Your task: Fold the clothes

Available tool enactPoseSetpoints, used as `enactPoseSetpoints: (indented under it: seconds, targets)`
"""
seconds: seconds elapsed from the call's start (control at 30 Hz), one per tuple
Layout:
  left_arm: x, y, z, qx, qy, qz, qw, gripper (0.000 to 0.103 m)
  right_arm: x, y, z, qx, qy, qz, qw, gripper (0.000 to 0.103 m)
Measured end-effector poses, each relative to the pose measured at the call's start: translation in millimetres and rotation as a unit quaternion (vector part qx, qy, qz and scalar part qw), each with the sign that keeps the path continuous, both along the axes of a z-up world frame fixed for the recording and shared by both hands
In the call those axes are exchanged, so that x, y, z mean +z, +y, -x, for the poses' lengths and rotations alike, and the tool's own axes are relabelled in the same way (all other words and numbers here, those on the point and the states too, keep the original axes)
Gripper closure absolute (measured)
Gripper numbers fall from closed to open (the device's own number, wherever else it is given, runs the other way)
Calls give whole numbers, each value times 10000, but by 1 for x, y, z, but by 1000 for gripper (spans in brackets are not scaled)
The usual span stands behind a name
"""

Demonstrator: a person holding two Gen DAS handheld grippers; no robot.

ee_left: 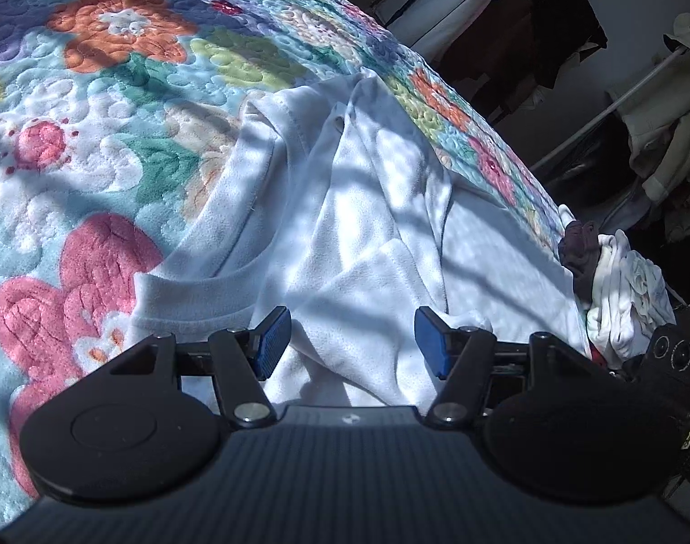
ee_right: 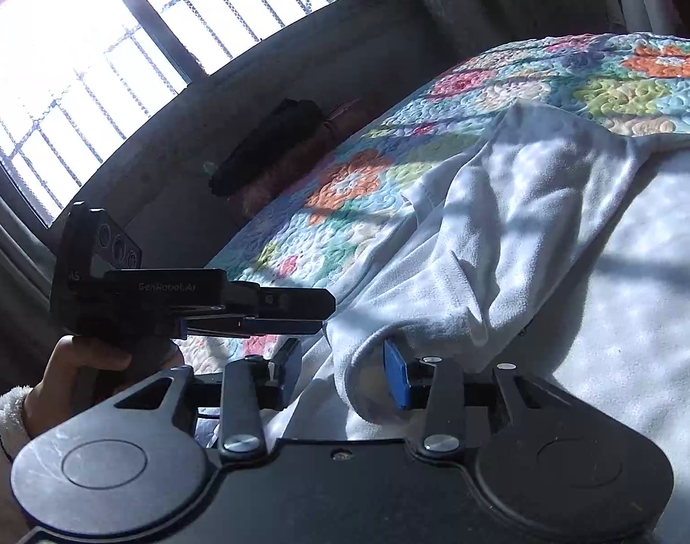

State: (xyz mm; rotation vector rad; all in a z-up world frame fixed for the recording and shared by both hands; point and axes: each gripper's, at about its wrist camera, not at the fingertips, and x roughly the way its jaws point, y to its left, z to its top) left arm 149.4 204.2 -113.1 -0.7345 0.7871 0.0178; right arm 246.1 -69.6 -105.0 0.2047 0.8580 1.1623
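Observation:
A white shirt (ee_left: 367, 226) lies rumpled on the bed, its round neckline (ee_left: 200, 281) to the left. My left gripper (ee_left: 351, 340) hovers over the shirt's near part, open, its blue pads (ee_left: 272, 342) apart with cloth below and between them. In the right wrist view the same shirt (ee_right: 526, 249) bulges in a thick fold. My right gripper (ee_right: 345, 374) is open around the low end of that fold, and the cloth sits between the pads (ee_right: 397, 376) without being squeezed. A hand (ee_right: 73, 367) holds the left gripper (ee_right: 320, 313) just to the left of it.
A floral quilt (ee_left: 95, 136) covers the bed. A heap of other clothes (ee_left: 616, 281) lies at the bed's right edge, with a clothes rack (ee_left: 639, 113) beyond. A barred window (ee_right: 95, 45) and a dark bundle (ee_right: 267, 145) sit along the wall.

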Motion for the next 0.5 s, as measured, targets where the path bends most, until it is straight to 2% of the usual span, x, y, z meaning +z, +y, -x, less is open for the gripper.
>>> enactPoseSetpoints:
  seconds: [0.03,0.1,0.13,0.17,0.23,0.3,0.4,0.43,0.5]
  targets:
    - [-1,2,-2,25,198,106,9997,43,-1,-1,0,-98,-1,-94,9999,55]
    - [-1,5,-4,86,546,346,9979,43,-7,4,-1,-223,-10,-257,9994,95]
    - [2,9,-4,134,533,519,9971,43,-11,6,-2,-306,-3,-299,9991,100]
    - [7,11,-2,171,394,623,9971,43,-15,12,-4,-310,116,-232,9992,100]
    - [18,14,2,280,245,489,9981,40,-18,17,0,-68,203,-287,9994,100]
    - [26,14,5,319,236,222,9990,37,-14,20,13,465,39,-333,9984,100]
    - [27,10,6,198,343,0,9992,37,-5,21,38,955,-518,-49,9941,100]
    - [24,8,6,186,389,-16,9991,37,-3,21,40,895,-641,38,9939,98]
    - [17,5,6,155,449,58,9989,37,-2,21,33,440,-615,274,9968,93]
